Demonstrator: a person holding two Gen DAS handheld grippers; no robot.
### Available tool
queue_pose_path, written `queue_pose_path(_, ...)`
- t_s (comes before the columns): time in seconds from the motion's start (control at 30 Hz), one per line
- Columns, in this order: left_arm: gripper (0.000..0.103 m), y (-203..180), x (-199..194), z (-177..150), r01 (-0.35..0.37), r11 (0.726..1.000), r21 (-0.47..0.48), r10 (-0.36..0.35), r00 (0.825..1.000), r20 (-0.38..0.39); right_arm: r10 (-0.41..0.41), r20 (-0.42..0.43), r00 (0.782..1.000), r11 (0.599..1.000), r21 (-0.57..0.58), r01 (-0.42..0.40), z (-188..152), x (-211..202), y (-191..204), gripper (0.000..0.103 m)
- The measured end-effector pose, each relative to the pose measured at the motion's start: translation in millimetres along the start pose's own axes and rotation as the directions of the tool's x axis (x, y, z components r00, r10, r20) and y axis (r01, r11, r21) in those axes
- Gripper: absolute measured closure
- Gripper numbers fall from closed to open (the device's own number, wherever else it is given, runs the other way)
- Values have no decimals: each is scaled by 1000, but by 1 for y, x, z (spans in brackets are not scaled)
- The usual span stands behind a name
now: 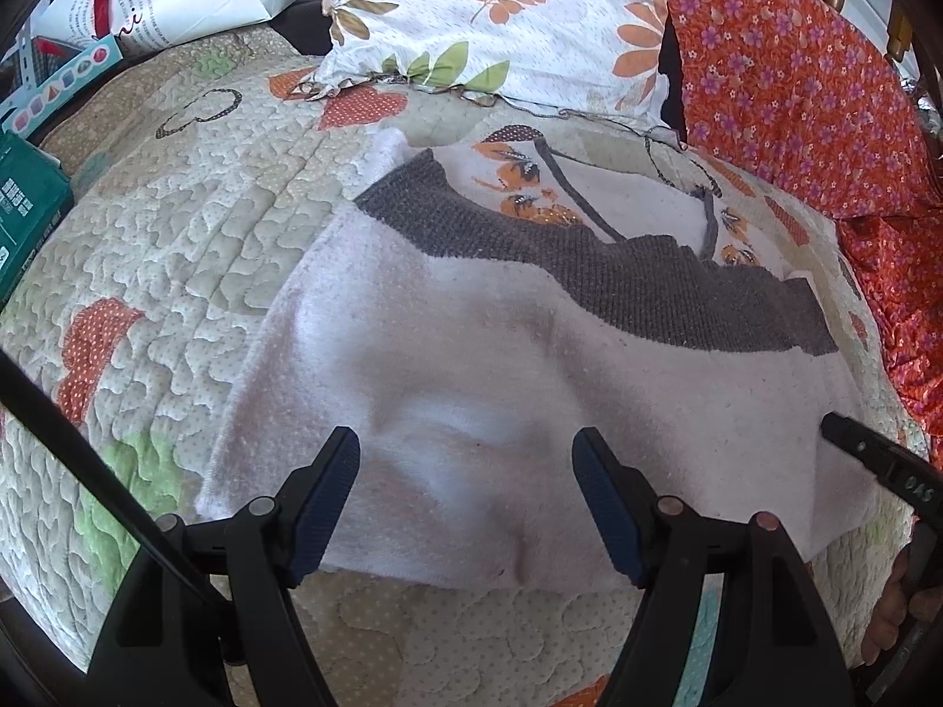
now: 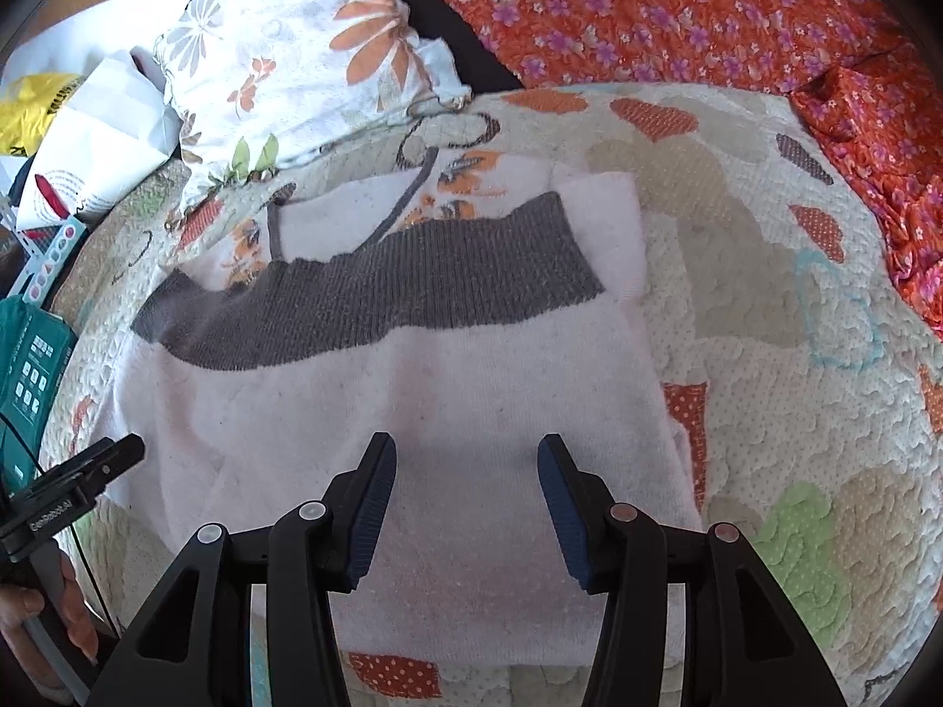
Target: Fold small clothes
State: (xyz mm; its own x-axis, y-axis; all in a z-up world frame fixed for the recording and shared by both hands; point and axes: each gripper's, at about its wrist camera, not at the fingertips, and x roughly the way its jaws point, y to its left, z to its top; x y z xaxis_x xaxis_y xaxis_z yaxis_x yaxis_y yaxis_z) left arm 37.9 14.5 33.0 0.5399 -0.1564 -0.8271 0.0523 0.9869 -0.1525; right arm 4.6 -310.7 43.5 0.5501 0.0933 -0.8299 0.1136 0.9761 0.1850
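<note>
A pale pink garment (image 1: 471, 353) with a grey knit band (image 1: 589, 259) is spread flat on the quilt (image 1: 165, 247), filling the centre of both frames. The left tool (image 1: 465, 501) is held well open above its near edge, nothing gripped. The right tool (image 2: 468, 501) is likewise open and empty. A pillow (image 1: 501, 12) is seen at the top.

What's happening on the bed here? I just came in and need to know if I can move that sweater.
A person is folding a small white sweater with a grey band on a quilted bedspread, using a handheld gripper in each hand. The left gripper and right gripper both stand open over the near edge, gripping nothing. The sweater already looks partly folded, hem doubled up over the chest. Better leave it.
</note>
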Motion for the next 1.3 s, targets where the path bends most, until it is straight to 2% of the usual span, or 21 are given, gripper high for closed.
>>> queue_pose_path(0.1, 29, 5, -2, -1, -2, 1000, -9, 2, 1000, 5, -19, -56, 998, 1000, -19, 18, -4, 14, 2, 46)
queue_pose_path(0.2, 29, 10, -5, -1, -3, 1000, -22, 3, 1000, 14, -52, -51, 997, 997, -67, 49, -5, 16, 9, 43)
queue_pose_path(0.43, 29, 19, -9, -2, -3, 999, -45, 4, 1000, 25, -45, 44, 998, 998, -36, 46, -2, -1, 7, 43)
queue_pose_path(0.5, 29, 22, -9, -2, -6, 999, -50, 8, 1000, 23, -49, 49, 998, 998, -31, 50, -1, -2, 7, 43)
queue_pose_path(0.63, 29, 28, -8, -2, -22, 998, -67, 23, 1000, 18, -59, -45, 997, 998, -30, 58, -3, 15, 3, 43)
queue_pose_path(0.7, 29, 33, -8, 1, -20, 996, -89, 22, 1000, 19, -74, -40, 996, 996, -49, 72, -6, 15, 5, 43)
queue_pose_path(0.83, 29, 36, -8, 18, -27, 996, -80, 31, 998, 48, -74, -28, 997, 996, -43, 73, -6, 12, 5, 43)
queue_pose_path(0.97, 29, 31, 8, 53, -58, 998, -32, 60, 995, 77, -41, -17, 999, 999, 5, 41, -6, 9, -1, 43)
queue_pose_path(1.1, 29, 42, 45, 80, -66, 993, -102, 69, 997, 24, -36, -6, 999, 999, 10, 36, -5, 7, -1, 43)
queue_pose_path(1.2, 27, 58, 71, 93, -118, 982, -145, 115, 993, -31, -42, -6, 999, 999, -3, 42, -6, 7, 0, 43)
queue_pose_path(1.3, 27, 77, 72, 98, -104, 964, -244, 98, 995, -34, -42, -5, 999, 999, -8, 42, -6, 7, -1, 43)
